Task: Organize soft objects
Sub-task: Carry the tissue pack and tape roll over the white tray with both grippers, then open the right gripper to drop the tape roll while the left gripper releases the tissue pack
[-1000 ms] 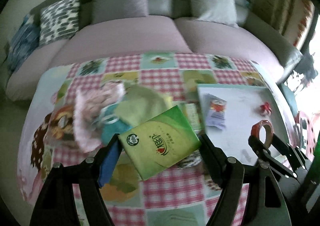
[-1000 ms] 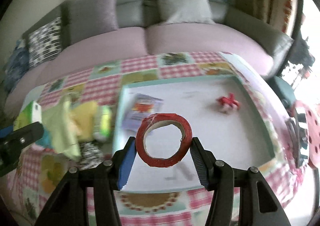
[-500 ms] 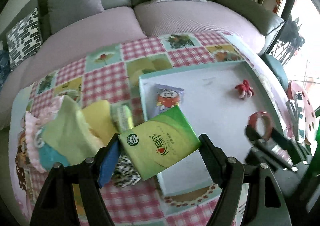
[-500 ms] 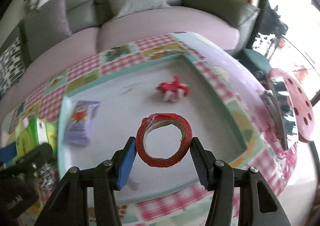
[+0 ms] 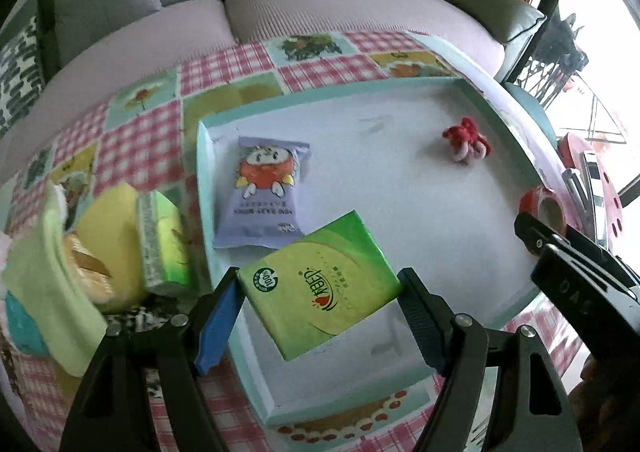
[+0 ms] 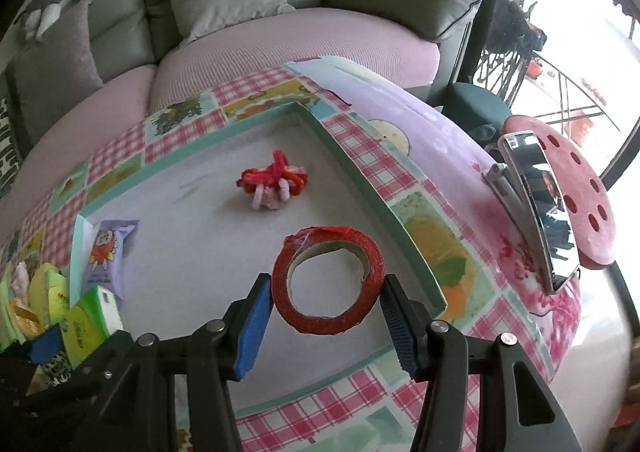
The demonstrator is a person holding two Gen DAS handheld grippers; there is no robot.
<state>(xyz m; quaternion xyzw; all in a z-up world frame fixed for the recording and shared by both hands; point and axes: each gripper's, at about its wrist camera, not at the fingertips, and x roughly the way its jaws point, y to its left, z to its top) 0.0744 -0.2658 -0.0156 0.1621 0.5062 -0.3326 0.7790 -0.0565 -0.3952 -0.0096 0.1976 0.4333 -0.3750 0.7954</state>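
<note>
In the left wrist view, a green plastic-wrapped tissue pack (image 5: 320, 284) is being clamped by the left gripper (image 5: 320, 304) above the white teal-rimmed tray (image 5: 400, 188), near a purple snack packet (image 5: 264, 192).

In the right wrist view, a red tape roll (image 6: 328, 286) is being pinched by the right gripper (image 6: 326, 316) over the same tray, well apart from a red knotted yarn toy (image 6: 274, 182).

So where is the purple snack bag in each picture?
Left wrist view: the purple snack bag lies flat in the tray's left part, just above the green tissue pack held by the left gripper.
Right wrist view: the same bag sits at the far left, tucked against the tray's left wall.
Shared landmark: the red knotted toy, also seen here, lying in the tray.
</note>
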